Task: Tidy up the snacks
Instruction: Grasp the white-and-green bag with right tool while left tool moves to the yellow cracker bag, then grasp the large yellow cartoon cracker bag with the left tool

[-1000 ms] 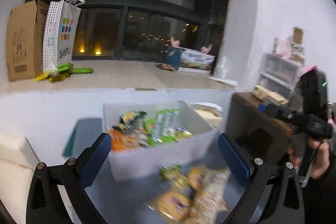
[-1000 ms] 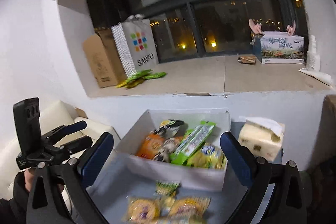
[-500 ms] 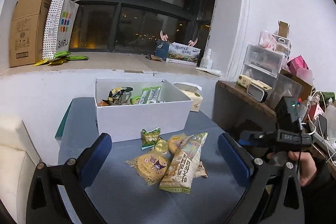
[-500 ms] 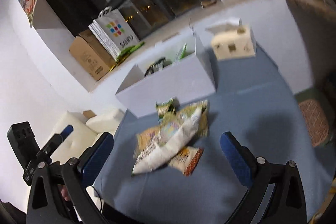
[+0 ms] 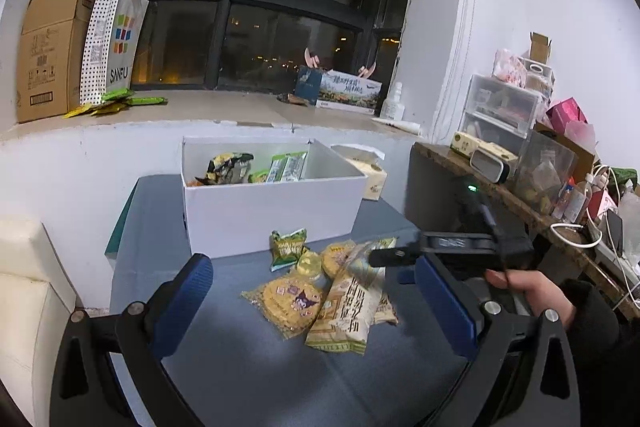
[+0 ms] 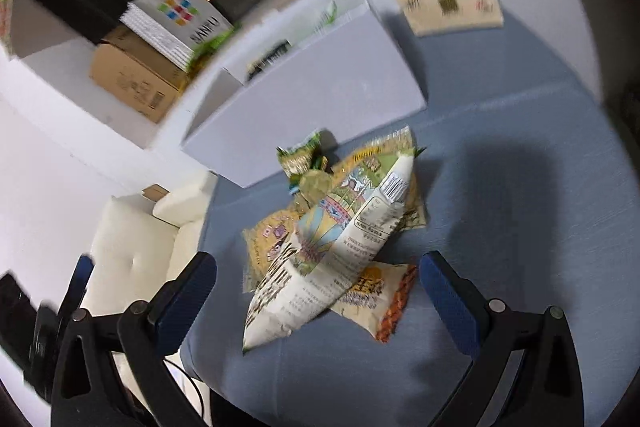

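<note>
On the far left of the room, the window ledge carries a cardboard box and a white SANFU paper bag, with some green packets lying at their feet. Below the ledge, on the blue table, stands the white storage box, already partly filled with snack packets that lean against its back wall. A second ago both cameras sat close over that box; now both have drawn back and tipped down, so the loose heap in front of it fills the view.

That heap lies just before the box's front wall: a small green packet nearest the box, a yellow cookie pack with a cartoon figure at the left, and a long pale snack bag lying across the others. An orange-edged packet pokes out from under it in the right wrist view.

The left gripper hangs above the table with its blue pads spread wide and nothing between them. To the right, the right gripper is likewise spread wide and empty, low over the long bag, its view blurred by motion. From the left camera its black body sits over the heap's right edge. A tissue box stands beside the storage box.

My guess is the sorting has turned from the box to the heap, the long bag the likely next pick.
</note>
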Tool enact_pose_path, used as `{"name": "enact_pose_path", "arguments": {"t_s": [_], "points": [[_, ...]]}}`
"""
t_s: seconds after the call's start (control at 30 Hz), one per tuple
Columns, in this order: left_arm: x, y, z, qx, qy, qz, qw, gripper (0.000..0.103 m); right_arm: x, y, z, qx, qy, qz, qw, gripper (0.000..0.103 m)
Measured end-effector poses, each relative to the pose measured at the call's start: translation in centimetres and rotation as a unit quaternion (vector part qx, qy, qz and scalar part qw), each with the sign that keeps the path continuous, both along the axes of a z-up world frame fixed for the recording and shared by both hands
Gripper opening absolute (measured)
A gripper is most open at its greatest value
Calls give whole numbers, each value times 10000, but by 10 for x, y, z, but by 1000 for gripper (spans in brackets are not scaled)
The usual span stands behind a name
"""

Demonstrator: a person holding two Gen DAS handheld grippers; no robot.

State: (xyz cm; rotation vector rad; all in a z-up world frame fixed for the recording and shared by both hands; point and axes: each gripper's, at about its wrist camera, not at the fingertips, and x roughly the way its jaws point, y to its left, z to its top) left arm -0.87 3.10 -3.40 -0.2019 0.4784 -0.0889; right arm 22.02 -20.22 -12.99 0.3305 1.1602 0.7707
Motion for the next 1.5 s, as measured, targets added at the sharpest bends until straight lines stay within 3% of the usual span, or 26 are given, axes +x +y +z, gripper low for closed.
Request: {"name": "enact_pose_path", "arguments": {"t_s": [0.23, 0.3, 0.33, 0.37, 0.43, 0.63, 0.7, 0.83, 0.93, 1.13, 1.3, 1.43, 1.5], "points": [[2, -2, -9, -54, 109, -66, 9999, 103, 16, 33, -26, -231, 369, -51, 9990, 103], [2, -3, -12, -47, 151, -88, 9998, 103, 19, 36, -30, -253, 371, -90, 9990, 90], [3, -3, -13, -39, 164, -77, 9998, 103, 21, 34, -32, -230, 393, -113, 9989, 58], [3, -3, -14, -39, 183, -75, 9998, 103, 22, 31, -35, -95, 480, -101, 9988, 43], [5, -2, -18, -55, 243, -72, 9997, 103, 22, 20, -35, 308, 642, -78, 9974, 36], [32, -9, -32, 3, 605, -335, 9976, 103, 7, -36, 17, 928, -132, -321, 9951, 31], [48, -14, -41, 78, 781, -458, 9959, 103, -1, -59, 44, 958, -644, -422, 9924, 31], [89, -29, -66, 431, 1366, -1121, 9833, 103, -25, -86, 94, 440, -1819, -510, 9810, 31], [117, -33, -86, 767, 1762, -1401, 9713, 103, -40, -102, 113, 329, -2190, -419, 9743, 31], [153, -31, -116, 1238, 2361, -1857, 9457, 103, -57, -113, 120, 227, -2450, -330, 9687, 31], [169, -30, -128, 1311, 2649, -2207, 9295, 103, -59, -107, 113, 204, -2405, -214, 9702, 31], [174, -34, -141, 1467, 2817, -2316, 9195, 103, -59, -101, 108, 197, -2364, -94, 9714, 31], [173, -35, -142, 1615, 2701, -2291, 9211, 100, -60, -97, 107, 165, -2364, -42, 9715, 31]]}}
